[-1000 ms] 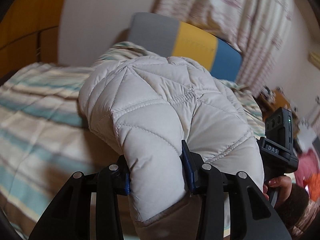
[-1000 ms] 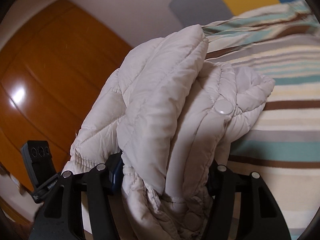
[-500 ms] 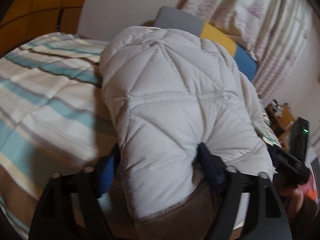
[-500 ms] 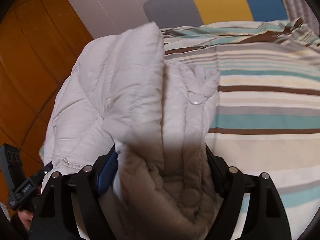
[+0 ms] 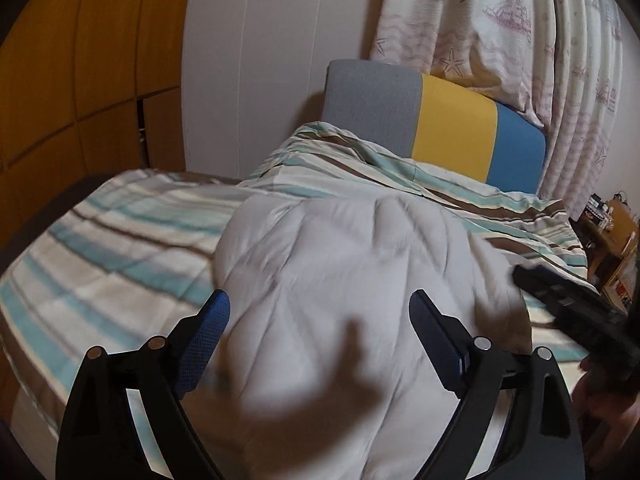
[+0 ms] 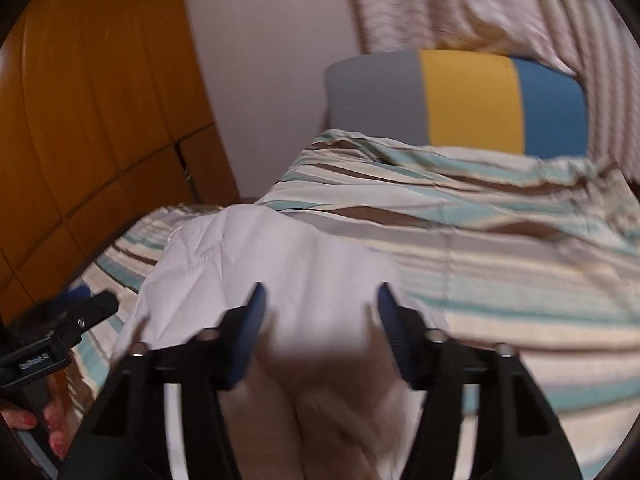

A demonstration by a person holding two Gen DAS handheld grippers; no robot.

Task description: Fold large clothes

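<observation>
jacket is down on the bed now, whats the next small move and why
Probably draw both grippers back clear of the white puffer jacket. It lies bunched on the striped duvet. The left gripper is opening, its fingers off the fabric. The right gripper is closing with the jacket still between its fingers, though not visibly pinched. Backing off would let you pick the next fold edge.

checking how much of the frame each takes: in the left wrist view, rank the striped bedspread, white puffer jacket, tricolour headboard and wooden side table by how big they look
1. striped bedspread
2. white puffer jacket: close behind, though its nearness to the camera inflates it
3. tricolour headboard
4. wooden side table: smallest, squeezed at the fisheye edge
</observation>
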